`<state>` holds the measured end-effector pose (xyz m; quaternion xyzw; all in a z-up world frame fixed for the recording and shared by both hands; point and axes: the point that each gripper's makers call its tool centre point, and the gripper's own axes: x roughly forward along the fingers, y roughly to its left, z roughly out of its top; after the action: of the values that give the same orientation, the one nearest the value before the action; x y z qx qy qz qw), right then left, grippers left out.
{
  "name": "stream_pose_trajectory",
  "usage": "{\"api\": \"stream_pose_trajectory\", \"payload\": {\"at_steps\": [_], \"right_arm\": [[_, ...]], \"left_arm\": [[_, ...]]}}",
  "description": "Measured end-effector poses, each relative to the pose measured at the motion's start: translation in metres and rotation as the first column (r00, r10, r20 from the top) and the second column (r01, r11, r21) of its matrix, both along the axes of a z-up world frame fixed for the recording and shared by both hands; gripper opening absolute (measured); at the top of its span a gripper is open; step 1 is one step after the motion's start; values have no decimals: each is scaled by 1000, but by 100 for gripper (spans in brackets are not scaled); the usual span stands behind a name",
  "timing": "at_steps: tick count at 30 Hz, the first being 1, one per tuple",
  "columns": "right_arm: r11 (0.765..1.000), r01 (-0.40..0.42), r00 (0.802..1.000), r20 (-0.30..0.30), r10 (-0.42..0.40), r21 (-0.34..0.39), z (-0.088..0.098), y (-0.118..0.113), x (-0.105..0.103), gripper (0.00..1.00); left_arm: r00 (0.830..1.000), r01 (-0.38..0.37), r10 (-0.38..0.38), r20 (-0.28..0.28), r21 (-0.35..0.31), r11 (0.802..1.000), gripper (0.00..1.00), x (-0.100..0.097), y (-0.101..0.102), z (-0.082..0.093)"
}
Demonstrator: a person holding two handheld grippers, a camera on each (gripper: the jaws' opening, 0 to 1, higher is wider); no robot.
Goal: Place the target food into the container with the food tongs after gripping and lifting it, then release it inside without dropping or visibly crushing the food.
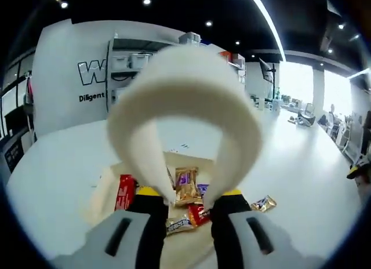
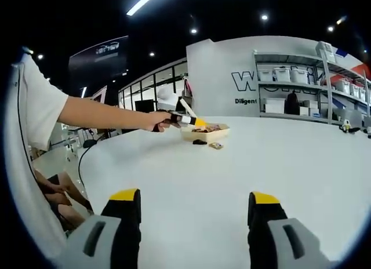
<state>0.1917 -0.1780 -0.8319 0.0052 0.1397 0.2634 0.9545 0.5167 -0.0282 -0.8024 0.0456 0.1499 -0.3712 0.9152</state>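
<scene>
White tongs (image 1: 185, 106) sit in the left gripper (image 1: 186, 208), looped end up. The two jaws squeeze the tong arms from both sides, so this gripper is clamped on the tongs. The tong tips point down at a pile of wrapped snacks (image 1: 186, 188) in a pale tray (image 1: 107, 191). A gold one sits right between the tips, though I cannot tell if the tips touch it. One more wrapped snack (image 1: 264, 204) lies on the white table (image 1: 301, 164), just beside the tray.

These snacks look small and light. Their wrappers are shiny, so I think they will be slippery. The food inside may crack if it gets pinched hard. A good place to pinch is across the middle of a wrapper, gently.

The right gripper (image 2: 194, 214) hangs over the bare table, far from the tray. Its jaws are wide apart and hold nothing. In its view, a person's hand (image 2: 159, 121) holds the left gripper above the tray.
</scene>
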Motion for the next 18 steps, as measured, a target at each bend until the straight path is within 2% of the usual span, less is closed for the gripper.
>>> {"api": "stream_pose_trajectory", "payload": {"at_steps": [7,10,11,14,17,18], "right_arm": [[1000,7,1000,10,-7,11,4,-3,2,74],[1000,6,1000,12,-6,14,5,-3,3,75],[1000,6,1000,9,-6,15,5,-2,3,77],[1000,13,1000,4,-13,12,5,-2,5,83],[1000,19,1000,2,-19,13,4,-3,5,89],[1000,20,1000,1,-20,13,4,-3,5,91]], "left_arm": [[997,73,-73,35,3,997,27,-23,-12,11],[988,145,-143,54,-28,989,27,-39,-25,20],[985,171,-170,38,-30,985,27,-45,-30,20],[974,221,-221,54,-1,975,27,-55,-40,19],[958,288,-287,29,-29,957,27,-70,-56,18],[957,289,-288,31,-21,957,26,-71,-57,17]]}}
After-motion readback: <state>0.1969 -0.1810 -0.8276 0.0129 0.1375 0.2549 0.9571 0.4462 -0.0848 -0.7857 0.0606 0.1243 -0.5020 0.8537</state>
